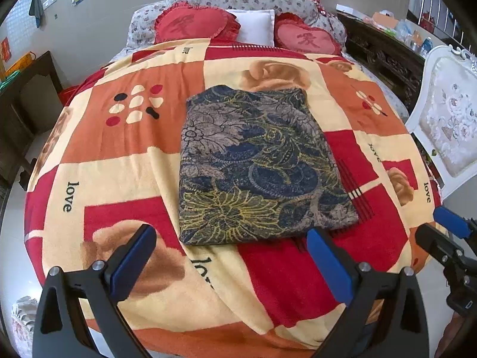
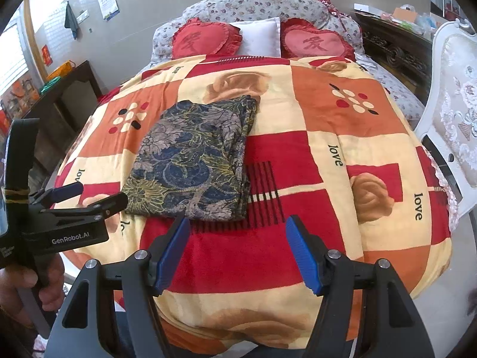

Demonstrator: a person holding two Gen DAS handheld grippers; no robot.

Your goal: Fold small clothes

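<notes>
A folded garment [image 1: 256, 164], dark blue with grey and yellow flowers, lies flat as a rectangle on the patterned blanket [image 1: 119, 164] of a bed. My left gripper [image 1: 229, 235] hovers open just before the garment's near edge, nothing between its blue pads. In the right wrist view the garment [image 2: 193, 161] sits left of centre on the blanket [image 2: 328, 119], and my right gripper [image 2: 238, 223] stands open near its near right corner, holding nothing. Each gripper shows in the other's view: the right gripper [image 1: 438, 229] at the right edge, the left gripper [image 2: 98, 194] at the left, held by a hand [image 2: 44, 292].
Two red heart cushions [image 1: 196, 24] [image 1: 307, 37] and a white pillow [image 1: 256, 26] lie at the head of the bed. A white upholstered chair [image 1: 447, 119] stands close on the right. Dark wooden furniture [image 1: 29, 104] flanks the left, a carved sideboard [image 1: 384, 53] the back right.
</notes>
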